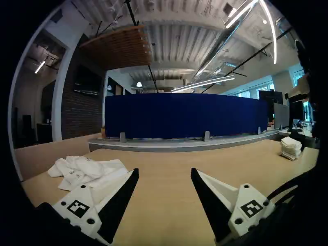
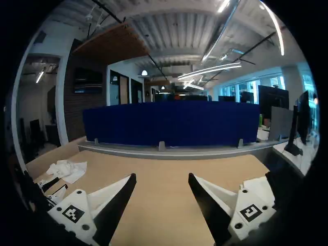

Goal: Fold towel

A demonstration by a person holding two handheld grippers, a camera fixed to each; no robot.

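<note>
Here we are with the left gripper [image 1: 164, 170] spread wide and empty over the wooden counter [image 1: 164, 158]. The crumpled white towel [image 1: 88, 170] lies on the counter just beyond its left finger, and a neat stack of folded towels [image 1: 291, 147] sits well apart at the far right edge. Our right gripper [image 2: 161, 175] is spread open and empty too, and from there we see the towel off to the far left, with a blue partition [image 2: 172, 123] running along the back of the counter.
</note>
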